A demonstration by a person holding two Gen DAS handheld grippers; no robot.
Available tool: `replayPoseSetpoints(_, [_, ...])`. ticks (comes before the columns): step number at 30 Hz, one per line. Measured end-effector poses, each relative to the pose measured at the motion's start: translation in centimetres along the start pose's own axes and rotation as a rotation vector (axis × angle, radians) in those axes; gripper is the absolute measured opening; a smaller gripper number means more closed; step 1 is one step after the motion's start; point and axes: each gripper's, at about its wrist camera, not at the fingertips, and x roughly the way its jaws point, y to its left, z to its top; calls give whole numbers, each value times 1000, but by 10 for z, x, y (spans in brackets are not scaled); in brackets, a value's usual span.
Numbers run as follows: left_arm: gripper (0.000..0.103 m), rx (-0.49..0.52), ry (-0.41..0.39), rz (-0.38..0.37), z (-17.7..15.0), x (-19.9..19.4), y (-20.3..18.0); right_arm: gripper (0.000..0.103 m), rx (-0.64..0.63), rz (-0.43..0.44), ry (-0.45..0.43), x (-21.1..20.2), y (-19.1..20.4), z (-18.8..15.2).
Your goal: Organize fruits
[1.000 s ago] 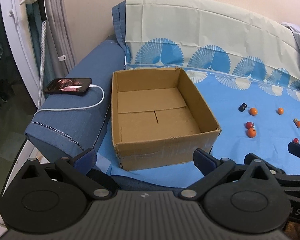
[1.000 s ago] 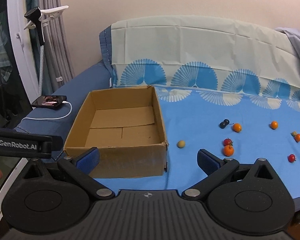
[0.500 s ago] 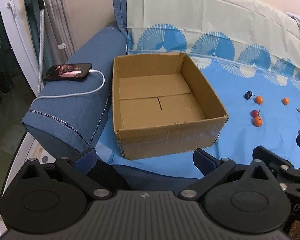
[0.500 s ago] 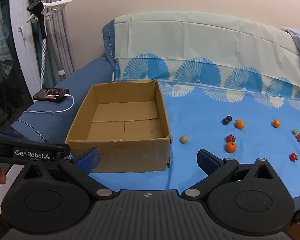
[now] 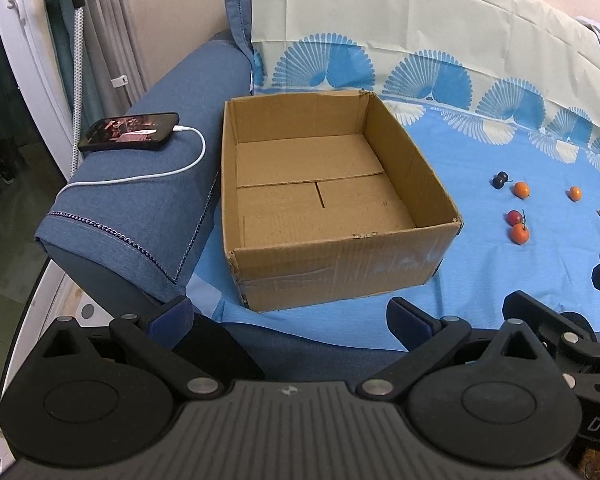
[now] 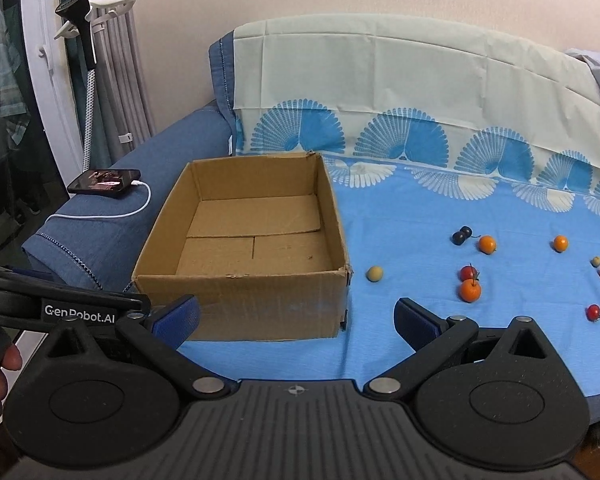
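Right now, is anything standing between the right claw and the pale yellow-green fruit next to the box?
Nothing visible does. Only bare blue sheet lies between the open right claw and the pale fruit, which sits just right of the cardboard box.

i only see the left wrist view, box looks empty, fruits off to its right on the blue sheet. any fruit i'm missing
Observer: Yes. A pale yellow fruit lies just right of the cardboard box; the box wall hides it from you.
Operator: touching the box
Observer: No, a strip of blue sheet shows between them.
Operator: right tongs holding anything
Observer: No. The right tongs are open and empty, pointing at the box's near right corner.
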Motion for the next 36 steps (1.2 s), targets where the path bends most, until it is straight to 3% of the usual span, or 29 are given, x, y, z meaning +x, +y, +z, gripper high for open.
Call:
replayPoseSetpoints(14, [103,4,12,11,1,2,-7,102,17,35,9,3,-3,-2])
replayPoseSetpoints(25, [103,21,57,-9,12,13,-20,102,134,47,-91,-3,-40,5])
replayPoseSetpoints(29, [103,21,63,-28,23,19,-34,102,196,12,-108,2,-65,8])
replayPoseSetpoints(36, [103,70,46,-66,47,32,-79,102,287,-127,-144,9,-126,7])
